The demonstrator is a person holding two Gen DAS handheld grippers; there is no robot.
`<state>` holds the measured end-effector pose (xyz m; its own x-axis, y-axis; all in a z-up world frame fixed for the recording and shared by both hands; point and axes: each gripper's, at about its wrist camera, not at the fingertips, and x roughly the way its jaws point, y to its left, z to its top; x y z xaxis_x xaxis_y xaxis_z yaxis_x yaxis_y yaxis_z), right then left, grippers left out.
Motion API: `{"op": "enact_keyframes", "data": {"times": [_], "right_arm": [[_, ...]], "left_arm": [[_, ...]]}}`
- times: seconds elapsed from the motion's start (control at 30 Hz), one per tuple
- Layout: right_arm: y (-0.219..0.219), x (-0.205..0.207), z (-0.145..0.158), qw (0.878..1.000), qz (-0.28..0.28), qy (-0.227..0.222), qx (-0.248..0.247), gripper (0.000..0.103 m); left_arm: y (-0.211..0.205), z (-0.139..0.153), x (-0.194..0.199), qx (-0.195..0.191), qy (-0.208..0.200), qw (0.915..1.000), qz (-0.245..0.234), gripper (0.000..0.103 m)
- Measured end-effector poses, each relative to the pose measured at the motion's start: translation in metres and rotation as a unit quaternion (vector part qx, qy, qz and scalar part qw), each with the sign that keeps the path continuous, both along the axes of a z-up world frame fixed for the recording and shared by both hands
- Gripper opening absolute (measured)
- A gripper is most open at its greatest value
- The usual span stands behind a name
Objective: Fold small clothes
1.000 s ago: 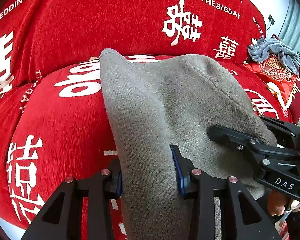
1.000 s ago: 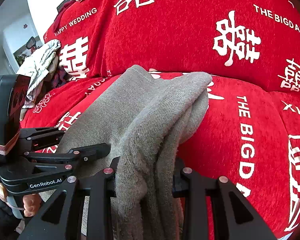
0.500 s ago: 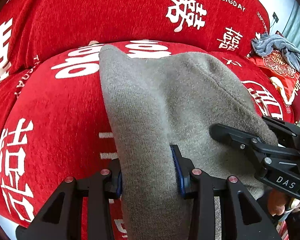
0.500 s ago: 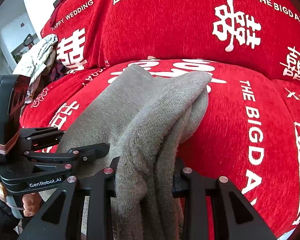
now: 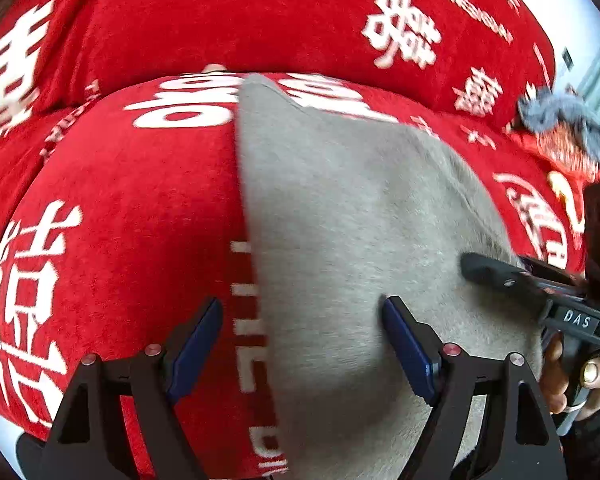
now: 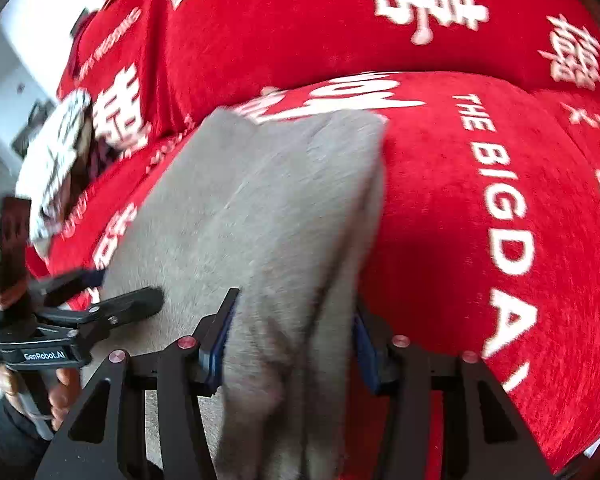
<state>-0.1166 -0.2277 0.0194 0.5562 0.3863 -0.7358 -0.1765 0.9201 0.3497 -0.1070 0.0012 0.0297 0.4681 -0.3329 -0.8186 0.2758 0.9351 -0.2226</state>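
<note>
Now, on my left side, my left gripper [image 5: 302,324] stands wide, its blue pads [image 5: 196,340] spread apart with nothing pinched between them. The left pad sits over the red cover [image 5: 120,200] with white wedding lettering; the right pad rests at the grey garment [image 5: 360,220], whose straight left edge runs between my two fingers. That grey knit lies spread on the seat cushion, its far corner pointing up toward the backrest. Farther right in that view, my right gripper [image 5: 500,276] comes in from the edge, its black finger lying on the cloth, my hand [image 5: 572,372] around its handle. Beyond it, a blue-grey cloth [image 5: 568,120] is heaped on a red patterned cushion [image 5: 556,152].

From my right wrist, the left gripper [image 6: 100,292] shows at the left edge with its fingers parted, beside the garment's edge. A pale patterned cloth [image 6: 56,156] is piled behind it. My right gripper [image 6: 296,336] is clamped on a thick bunched fold of the grey garment [image 6: 268,208], which fills the gap between both pads. To the right is red cover [image 6: 480,220] reading "THE BIG DAY".
</note>
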Motion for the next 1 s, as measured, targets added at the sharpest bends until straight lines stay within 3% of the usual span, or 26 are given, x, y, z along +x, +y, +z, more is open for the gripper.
{"op": "enact_keyframes", "data": {"times": [0.13, 0.27, 0.43, 0.57, 0.8, 1.0], "right_arm": [[-0.006, -0.008, 0.033, 0.998, -0.02, -0.055, 0.002, 0.056], [0.012, -0.003, 0.046, 0.997, 0.024, -0.073, 0.001, 0.056], [0.035, 0.017, 0.021, 0.997, 0.062, -0.035, -0.035, 0.056], [0.02, 0.037, 0.003, 0.999, 0.045, -0.021, -0.019, 0.055], [0.025, 0.039, 0.008, 0.997, 0.053, -0.022, -0.06, 0.056], [0.034, -0.004, 0.035, 0.993, 0.08, -0.053, -0.064, 0.056]], "left_arm": [[0.017, 0.012, 0.01, -0.003, -0.01, 0.9994, 0.033, 0.083], [0.012, 0.01, 0.03, 0.041, -0.005, 0.9977, 0.053, 0.083], [0.0, 0.001, 0.044, 0.086, -0.005, 0.9944, 0.061, 0.083], [-0.001, -0.005, 0.05, 0.101, -0.01, 0.9929, 0.062, 0.096], [0.001, -0.006, 0.051, 0.089, -0.004, 0.9948, 0.049, 0.096], [0.002, 0.009, 0.025, 0.085, -0.017, 0.9952, 0.044, 0.096]]}}
